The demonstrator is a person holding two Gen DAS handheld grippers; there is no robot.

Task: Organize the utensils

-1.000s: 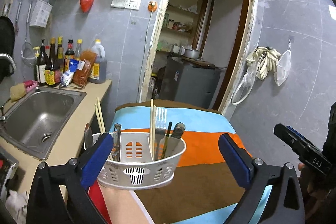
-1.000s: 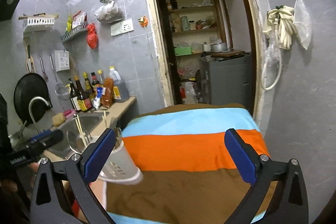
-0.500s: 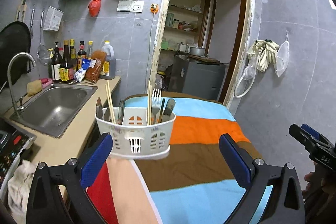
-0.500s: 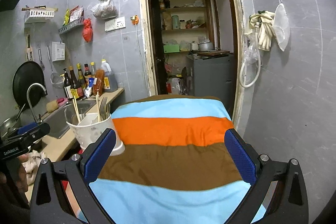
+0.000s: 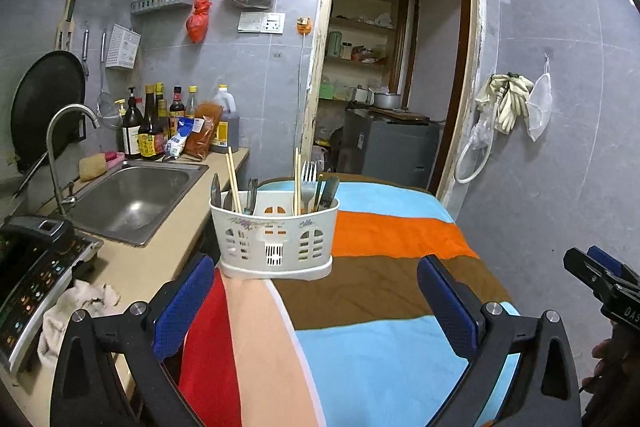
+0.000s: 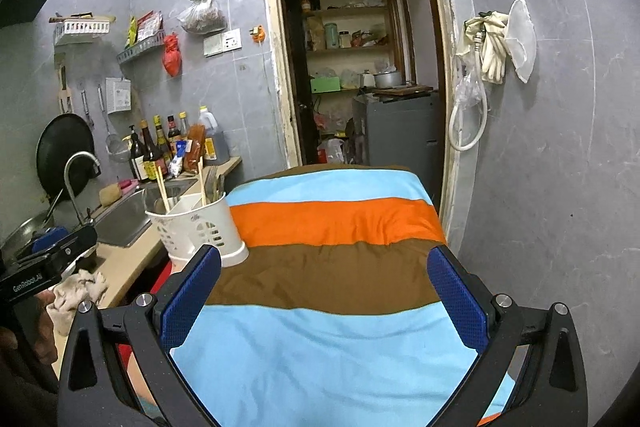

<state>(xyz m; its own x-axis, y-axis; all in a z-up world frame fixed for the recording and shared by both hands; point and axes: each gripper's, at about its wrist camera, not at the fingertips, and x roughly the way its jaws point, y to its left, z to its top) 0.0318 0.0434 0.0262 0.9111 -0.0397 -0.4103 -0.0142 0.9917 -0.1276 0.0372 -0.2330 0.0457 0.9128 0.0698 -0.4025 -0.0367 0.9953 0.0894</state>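
Observation:
A white plastic utensil caddy (image 5: pixel 276 239) stands upright at the left edge of the striped cloth (image 5: pixel 384 267). It holds chopsticks (image 5: pixel 233 183), a fork (image 5: pixel 309 175), knives and spoons. It also shows in the right wrist view (image 6: pixel 200 227). My left gripper (image 5: pixel 316 303) is open and empty, pulled back in front of the caddy. My right gripper (image 6: pixel 324 295) is open and empty over the cloth (image 6: pixel 340 259), to the right of the caddy.
A steel sink (image 5: pixel 132 195) with a tap (image 5: pixel 60 147) sits in the counter to the left, with sauce bottles (image 5: pixel 148 127) behind it. An induction cooker (image 5: pixel 28 275) and a rag (image 5: pixel 76 311) lie at near left. A doorway (image 5: pixel 388 87) opens behind the table.
Both grippers have drawn back and up from the caddy, which now looks smaller and farther off. The caddy stands where it was. Both jaws stay open.

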